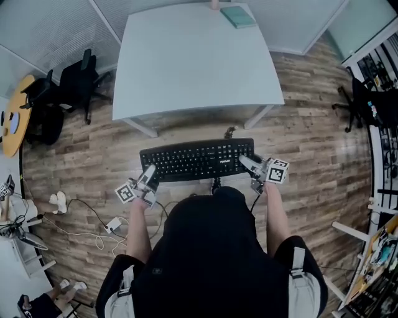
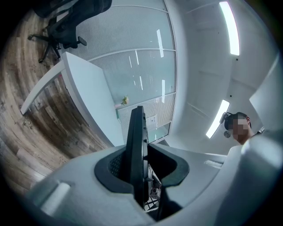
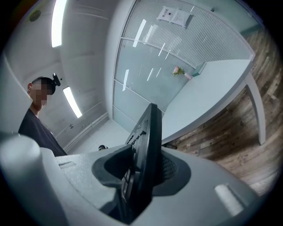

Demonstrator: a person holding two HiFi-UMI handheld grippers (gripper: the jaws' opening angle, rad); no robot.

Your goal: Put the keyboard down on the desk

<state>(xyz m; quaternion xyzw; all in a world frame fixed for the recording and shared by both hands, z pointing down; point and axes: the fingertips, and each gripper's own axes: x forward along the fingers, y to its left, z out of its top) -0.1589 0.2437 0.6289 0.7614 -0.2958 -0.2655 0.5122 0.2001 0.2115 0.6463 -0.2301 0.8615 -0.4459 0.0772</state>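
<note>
A black keyboard (image 1: 198, 159) hangs level in the air in front of the person, short of the white desk (image 1: 193, 59). My left gripper (image 1: 149, 175) is shut on its left end, and my right gripper (image 1: 249, 164) is shut on its right end. In the left gripper view the keyboard (image 2: 136, 150) stands edge-on between the dark jaws. The right gripper view shows the same keyboard (image 3: 143, 163) edge-on, clamped between the jaws, with the desk (image 3: 208, 95) ahead.
A teal book (image 1: 237, 16) lies at the desk's far edge. Black office chairs (image 1: 68, 90) stand left of the desk, one more chair (image 1: 364, 102) at the right. Cables and a power adapter (image 1: 113, 224) lie on the wooden floor at the left.
</note>
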